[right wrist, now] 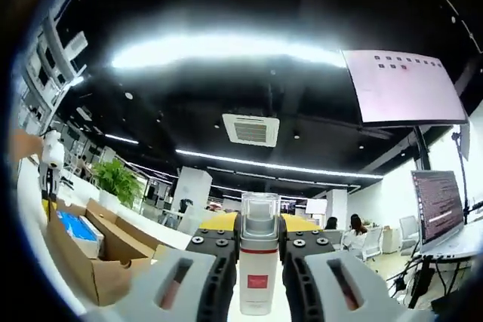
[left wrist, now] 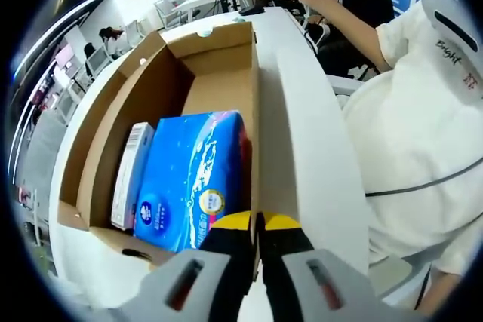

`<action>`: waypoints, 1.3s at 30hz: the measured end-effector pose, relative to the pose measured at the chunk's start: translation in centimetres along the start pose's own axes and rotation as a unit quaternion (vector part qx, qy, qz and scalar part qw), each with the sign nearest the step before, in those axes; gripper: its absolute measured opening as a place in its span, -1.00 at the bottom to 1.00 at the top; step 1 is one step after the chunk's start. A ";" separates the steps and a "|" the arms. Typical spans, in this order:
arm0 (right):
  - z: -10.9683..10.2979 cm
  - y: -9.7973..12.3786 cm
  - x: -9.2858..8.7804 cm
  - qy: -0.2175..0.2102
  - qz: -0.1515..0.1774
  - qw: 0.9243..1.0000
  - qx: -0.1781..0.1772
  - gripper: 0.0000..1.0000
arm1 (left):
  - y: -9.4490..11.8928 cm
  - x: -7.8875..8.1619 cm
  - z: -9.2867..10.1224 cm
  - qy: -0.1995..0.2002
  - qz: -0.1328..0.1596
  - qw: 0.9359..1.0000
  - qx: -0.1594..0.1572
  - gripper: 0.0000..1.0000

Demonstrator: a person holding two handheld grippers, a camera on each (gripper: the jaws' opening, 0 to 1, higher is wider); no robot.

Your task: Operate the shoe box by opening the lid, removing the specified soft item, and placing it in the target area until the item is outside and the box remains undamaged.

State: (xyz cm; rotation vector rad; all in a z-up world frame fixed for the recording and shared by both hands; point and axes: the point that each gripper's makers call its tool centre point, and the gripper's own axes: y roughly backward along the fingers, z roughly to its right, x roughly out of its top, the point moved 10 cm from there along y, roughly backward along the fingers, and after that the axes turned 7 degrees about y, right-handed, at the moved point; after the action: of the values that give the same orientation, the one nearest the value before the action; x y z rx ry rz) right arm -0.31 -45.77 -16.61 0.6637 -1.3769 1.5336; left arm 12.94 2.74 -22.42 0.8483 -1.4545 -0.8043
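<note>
the left claw is pinched shut on the side wall of the open shoe box on the white desk. a soft blue pack lies inside the box. the right claw squeezes a white bottle, held up high.

Bright office daylight below, a dark ceiling with hard glare above.

In the left gripper view the white bench and a person's white top look washed out, the far windows blown pale, and the cardboard box throws only soft shade inside. Straight edges bow toward the rim, and the jaws close to the lens are soft. In the right gripper view a long ceiling light flares into a smeared white band against the dim ceiling, while the bottle stays fairly crisp and evenly lit.
</note>
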 end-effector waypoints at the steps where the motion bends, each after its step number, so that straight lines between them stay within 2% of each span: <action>1: 0.1 0.0 -0.2 0.002 -0.001 1.000 0.000 -0.62 | 0.0 0.0 0.0 0.000 0.000 1.000 0.000 -0.96; 6: 0.2 0.4 -1.3 -0.003 -0.003 1.000 -0.015 -0.62 | 0.0 0.1 0.0 0.002 -0.001 1.000 0.000 -0.96; 9: 0.0 0.3 -2.4 -0.001 -0.025 1.000 -0.007 -0.63 | 0.0 0.1 0.1 0.001 -0.001 1.000 0.000 -0.96; 12: -0.5 0.0 -3.7 0.034 -0.053 0.998 0.018 -0.63 | 0.0 0.1 0.1 0.001 -0.001 1.000 0.000 -0.96; 13: -0.8 0.0 -4.4 0.030 -0.071 0.997 0.025 -0.63 | 0.0 0.1 0.1 0.001 -0.001 1.000 0.000 -0.96; 15: -1.2 -0.3 -5.3 0.029 -0.080 0.996 0.032 -0.63 | 0.0 0.1 0.1 0.001 -0.001 1.000 0.000 -0.96; 17: -1.6 -0.2 -6.4 0.006 -0.125 0.992 0.032 -0.63 | 0.0 0.1 0.1 0.001 -0.001 1.000 0.000 -0.96; 18: -1.7 -0.2 -6.8 0.003 -0.135 0.990 0.030 -0.63 | 0.0 0.1 0.1 0.001 -0.001 1.000 0.000 -0.96; 20: -1.6 -0.5 -7.4 0.003 -0.130 0.991 0.027 -0.63 | 0.0 0.1 0.2 0.001 0.000 1.000 0.000 -0.96; 24: -1.4 -1.1 -8.3 -0.031 -0.134 0.990 0.016 -0.63 | 0.0 0.1 0.1 0.001 -0.001 1.000 -0.001 -0.96; 28: -1.4 -2.3 -8.8 -0.026 -0.131 0.990 0.051 -0.63 | 0.0 0.1 0.1 0.000 0.000 1.000 -0.002 -0.96; 31: -0.9 -3.0 -9.2 -0.044 -0.137 0.988 0.059 -0.63 | 0.0 0.2 0.1 0.001 -0.002 1.000 -0.004 -0.97; 35: -0.5 -3.5 -9.9 -0.047 -0.142 0.987 0.061 -0.63 | 0.0 0.2 0.0 0.002 -0.002 1.000 -0.004 -0.97; 38: -0.8 -3.4 -10.4 -0.031 -0.160 0.985 0.064 -0.63 | 0.0 0.1 -0.1 0.003 -0.002 1.000 -0.003 -0.97; 39: -1.0 -3.2 -10.5 -0.024 -0.157 0.985 0.061 -0.63 | 0.0 0.1 -0.1 0.003 -0.003 1.000 -0.003 -0.96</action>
State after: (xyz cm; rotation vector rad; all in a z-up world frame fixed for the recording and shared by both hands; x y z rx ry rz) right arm 7.09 -48.00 -24.48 0.9519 -1.1560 1.3623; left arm 13.01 2.59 -22.38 0.8490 -1.4440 -0.8093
